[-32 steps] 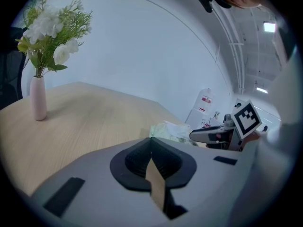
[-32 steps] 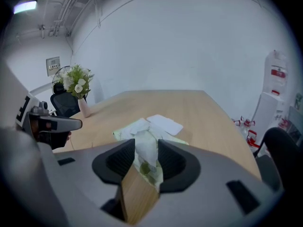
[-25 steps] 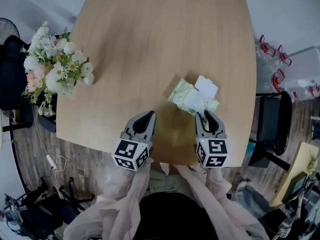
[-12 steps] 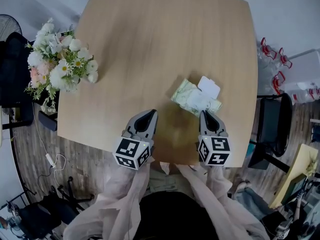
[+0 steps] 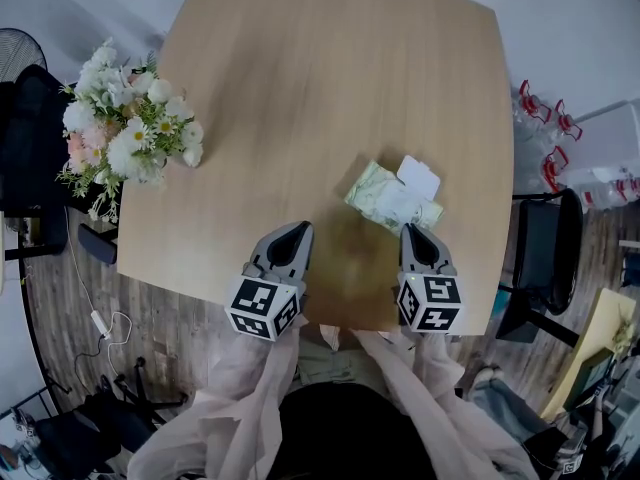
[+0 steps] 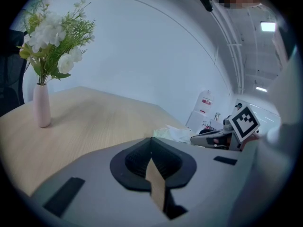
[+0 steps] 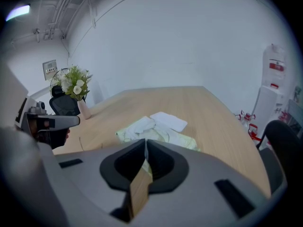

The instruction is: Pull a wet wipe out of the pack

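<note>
Right gripper (image 5: 414,230): jaws have just been closing and now meet, pinching the near edge of the pack (image 5: 372,190). The pack lies on the table (image 5: 320,78) straight ahead of the tips, its lid (image 5: 418,176) open on the far side. Left gripper (image 5: 299,228): jaws together, empty, with the pack ahead to its right.

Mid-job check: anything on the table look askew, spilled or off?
The wet wipe pack lies at a slant near the right edge of the table, its white flap thrown open and a wipe bunched up out of the opening. The flowers overhang the left edge. Nothing looks spilled or broken.
</note>
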Demonstrator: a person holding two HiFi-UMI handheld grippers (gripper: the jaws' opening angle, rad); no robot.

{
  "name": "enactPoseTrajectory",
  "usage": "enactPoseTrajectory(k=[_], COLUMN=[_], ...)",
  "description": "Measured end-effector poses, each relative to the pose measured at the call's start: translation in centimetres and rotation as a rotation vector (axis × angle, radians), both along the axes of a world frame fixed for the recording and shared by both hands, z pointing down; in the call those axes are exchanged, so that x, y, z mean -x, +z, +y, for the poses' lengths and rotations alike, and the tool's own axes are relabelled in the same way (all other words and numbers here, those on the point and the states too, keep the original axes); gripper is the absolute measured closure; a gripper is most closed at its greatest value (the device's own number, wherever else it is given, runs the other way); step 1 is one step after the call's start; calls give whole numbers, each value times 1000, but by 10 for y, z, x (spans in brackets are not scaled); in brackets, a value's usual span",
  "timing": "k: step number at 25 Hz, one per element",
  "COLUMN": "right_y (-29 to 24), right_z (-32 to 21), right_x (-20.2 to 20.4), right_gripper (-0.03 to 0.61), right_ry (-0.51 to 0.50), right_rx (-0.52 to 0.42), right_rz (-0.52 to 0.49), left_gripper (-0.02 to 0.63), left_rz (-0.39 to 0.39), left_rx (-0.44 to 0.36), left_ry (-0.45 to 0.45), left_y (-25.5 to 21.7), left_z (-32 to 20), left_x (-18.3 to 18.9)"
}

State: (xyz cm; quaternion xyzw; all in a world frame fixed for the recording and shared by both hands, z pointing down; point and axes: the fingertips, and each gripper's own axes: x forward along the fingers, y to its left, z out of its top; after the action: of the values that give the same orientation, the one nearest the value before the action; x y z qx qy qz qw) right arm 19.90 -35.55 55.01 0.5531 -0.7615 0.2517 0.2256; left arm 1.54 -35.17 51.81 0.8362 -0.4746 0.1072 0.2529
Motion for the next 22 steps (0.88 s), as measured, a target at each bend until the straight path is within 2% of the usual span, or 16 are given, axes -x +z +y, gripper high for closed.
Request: enactPoseTrajectory(k=[22], right_y=[-13], right_z=[22], right_x=[15], right_gripper=[558], right_ry=[6], right_rx=[-34], right_rz=[7], left_gripper=[603], left_rz=[7], left_rx=[-30], left_ry=[8], left_y=[-10], left_z=[19], left_x=[14])
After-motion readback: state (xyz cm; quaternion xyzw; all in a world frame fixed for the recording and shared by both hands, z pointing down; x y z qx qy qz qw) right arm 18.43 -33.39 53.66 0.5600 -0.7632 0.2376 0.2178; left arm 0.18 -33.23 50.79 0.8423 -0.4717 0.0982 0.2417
